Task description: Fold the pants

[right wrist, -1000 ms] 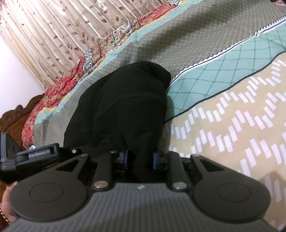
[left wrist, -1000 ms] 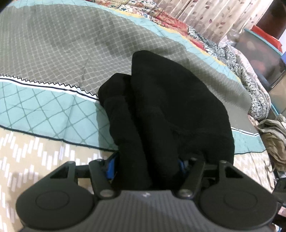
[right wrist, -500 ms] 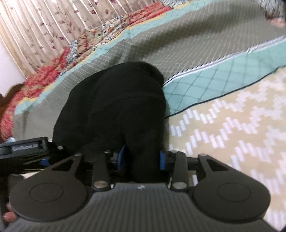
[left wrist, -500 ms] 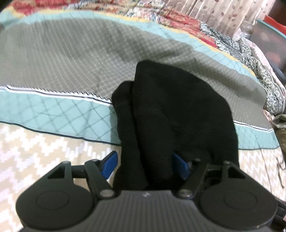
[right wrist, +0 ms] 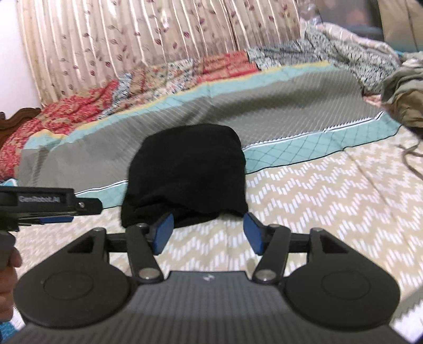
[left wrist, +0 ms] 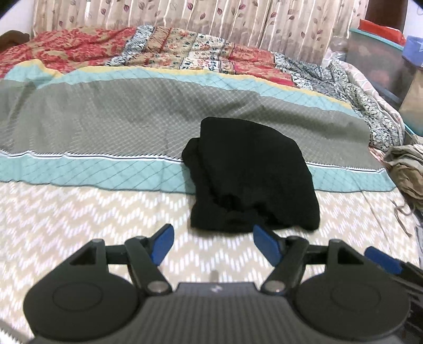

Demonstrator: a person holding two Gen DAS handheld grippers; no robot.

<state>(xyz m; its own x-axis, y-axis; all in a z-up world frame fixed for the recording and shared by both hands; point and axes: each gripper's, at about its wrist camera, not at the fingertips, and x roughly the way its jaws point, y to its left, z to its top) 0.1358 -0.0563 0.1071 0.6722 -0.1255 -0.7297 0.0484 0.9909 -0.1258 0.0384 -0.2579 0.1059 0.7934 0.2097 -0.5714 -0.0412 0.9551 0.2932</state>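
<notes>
Across both wrist views spreads a bedspread (left wrist: 105, 127) with a grey lattice band, a teal diamond band and a beige zigzag section nearest the cameras. Behind it lies a red and floral quilt (left wrist: 185, 50), bunched along the far side of the bed, and beyond that hangs a beige curtain (left wrist: 185, 13) printed with small leaves. At the right edge of the left wrist view sits a crumpled olive-brown garment (left wrist: 407, 169), well apart from the task's thing; the same heap shows at the upper right of the right wrist view (right wrist: 404, 98).

On the bedspread rest the black pants (left wrist: 251, 172), folded into a compact, roughly rectangular bundle that straddles the grey, teal and beige bands. Its near edge is loose and rumpled; a narrower layer shows along its left side in the left wrist view. From the right wrist view the pants (right wrist: 187, 174) look like one rounded dark block.

The left gripper (left wrist: 213, 244) sits just short of the bundle's near edge, its blue-padded fingers spread wide and holding nothing. The right gripper (right wrist: 208, 232) is likewise spread wide and empty, its left pad overlapping the near hem in view; whether it touches cannot be told.
</notes>
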